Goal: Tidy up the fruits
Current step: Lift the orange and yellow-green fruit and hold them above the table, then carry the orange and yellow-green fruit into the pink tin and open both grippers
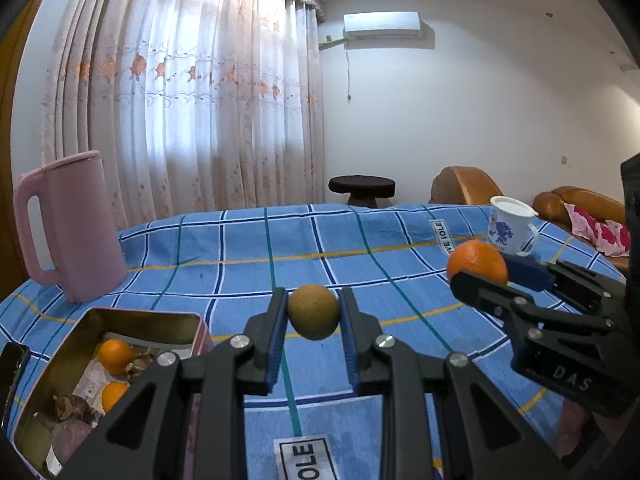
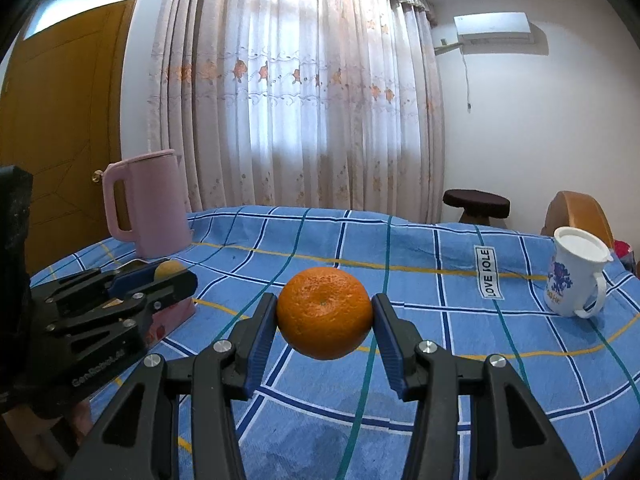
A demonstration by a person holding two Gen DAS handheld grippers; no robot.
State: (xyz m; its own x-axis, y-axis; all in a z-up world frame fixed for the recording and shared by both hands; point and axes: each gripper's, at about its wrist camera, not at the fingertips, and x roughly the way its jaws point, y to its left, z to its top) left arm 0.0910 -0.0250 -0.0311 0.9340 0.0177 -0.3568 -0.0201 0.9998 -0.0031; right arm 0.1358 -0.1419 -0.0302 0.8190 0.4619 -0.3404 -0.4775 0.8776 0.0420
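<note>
One table, covered by a blue checked cloth [image 1: 240, 240]. One pink jug [image 1: 76, 224] standing far left on it. One metal tin [image 1: 176, 322] near left, open on top, holding two small oranges [image 1: 115, 356] plus some brownish and purplish fruit, too cluttered to count. One white mug [image 2: 576, 276] with a blue print, far right, standing on the cloth.

Two grippers, both raised above the cloth, both loaded. Left gripper [image 1: 313, 312] clenched on one brown-green round fruit [image 1: 313, 317], pads pressing on both sides, just right of the tin. Right gripper [image 2: 325, 316] clamped on one large orange [image 2: 325, 314], pads touching its left and right flanks, over mid-table. In the left view, that same orange at right, near the mug. In the right view, the left gripper at left, over the tin, brown fruit between its blue pads.

Fruit count visible: one large orange, two small oranges, one brown-green fruit, rest unclear.
</note>
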